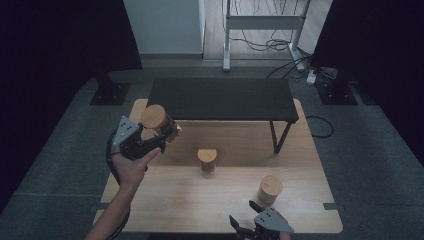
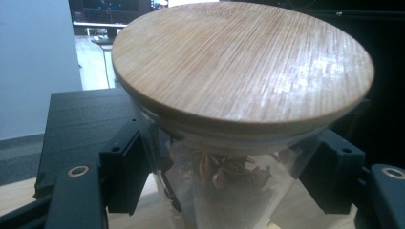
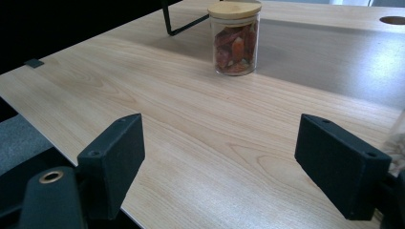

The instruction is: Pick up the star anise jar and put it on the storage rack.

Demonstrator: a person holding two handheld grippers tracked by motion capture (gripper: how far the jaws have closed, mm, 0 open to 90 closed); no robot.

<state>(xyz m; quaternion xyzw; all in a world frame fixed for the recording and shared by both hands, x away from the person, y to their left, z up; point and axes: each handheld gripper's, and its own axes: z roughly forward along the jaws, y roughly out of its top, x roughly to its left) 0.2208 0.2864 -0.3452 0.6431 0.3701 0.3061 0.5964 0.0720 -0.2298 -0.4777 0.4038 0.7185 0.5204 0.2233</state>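
My left gripper (image 1: 161, 131) is shut on a glass jar (image 1: 156, 119) with a round bamboo lid, held tilted above the table's left side near the black shelf. In the left gripper view the jar (image 2: 239, 95) sits between both black pads (image 2: 125, 169), with star anise inside the glass. A second jar (image 1: 207, 160) with red-orange contents stands mid-table; it is also the jar (image 3: 235, 38) ahead in the right gripper view. A third jar (image 1: 270, 189) stands at the front right. My right gripper (image 1: 242, 212) is open at the table's front edge, its jaws (image 3: 219, 162) holding nothing.
A low black shelf (image 1: 222, 97) on thin metal legs stands across the back of the wooden table (image 1: 190, 200). Bare wood lies between the middle jar and the front edge. Dark stands and cables lie on the floor behind.
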